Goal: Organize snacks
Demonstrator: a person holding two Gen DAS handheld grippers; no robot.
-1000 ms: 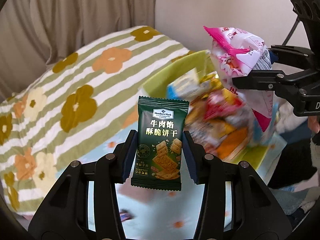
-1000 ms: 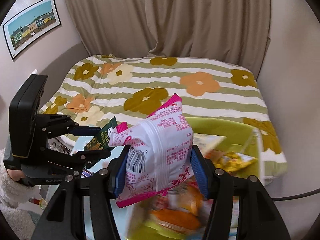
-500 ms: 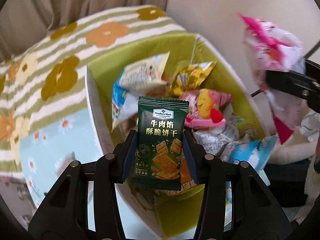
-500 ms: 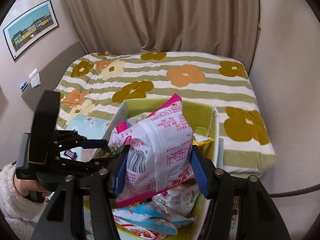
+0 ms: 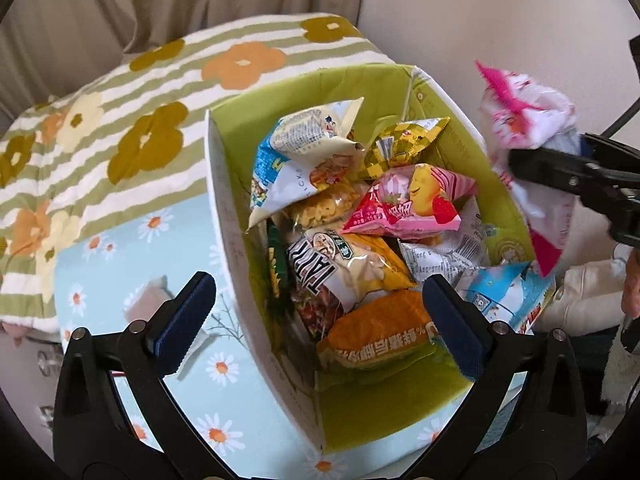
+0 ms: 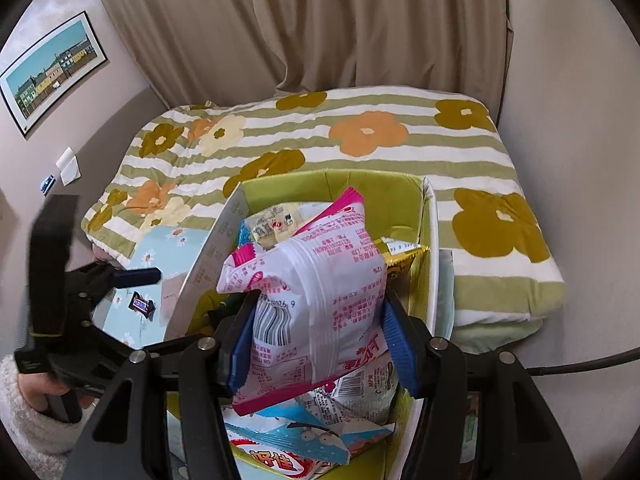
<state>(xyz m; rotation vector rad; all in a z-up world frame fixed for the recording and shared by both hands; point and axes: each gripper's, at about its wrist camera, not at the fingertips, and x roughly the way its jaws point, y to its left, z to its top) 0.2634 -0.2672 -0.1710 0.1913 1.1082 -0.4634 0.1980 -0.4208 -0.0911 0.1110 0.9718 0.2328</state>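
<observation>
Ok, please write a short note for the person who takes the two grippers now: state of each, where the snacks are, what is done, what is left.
Left gripper: open, nothing in it, above the green box.
Right gripper: shut on the pink and white snack bag, over the same box.
Box: already holds many snack packs, among them an orange pack and a pink strawberry pack.
On the blue daisy cloth beside the box: one small dark wrapped candy.
Left: drop the pink bag in, then collect the candy.

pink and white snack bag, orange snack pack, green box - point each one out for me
pink and white snack bag [image 6: 316, 300], right wrist view, middle of its back panel.
orange snack pack [image 5: 376, 330], left wrist view, centre of its front.
green box [image 5: 320, 84], left wrist view, inner far wall.
</observation>
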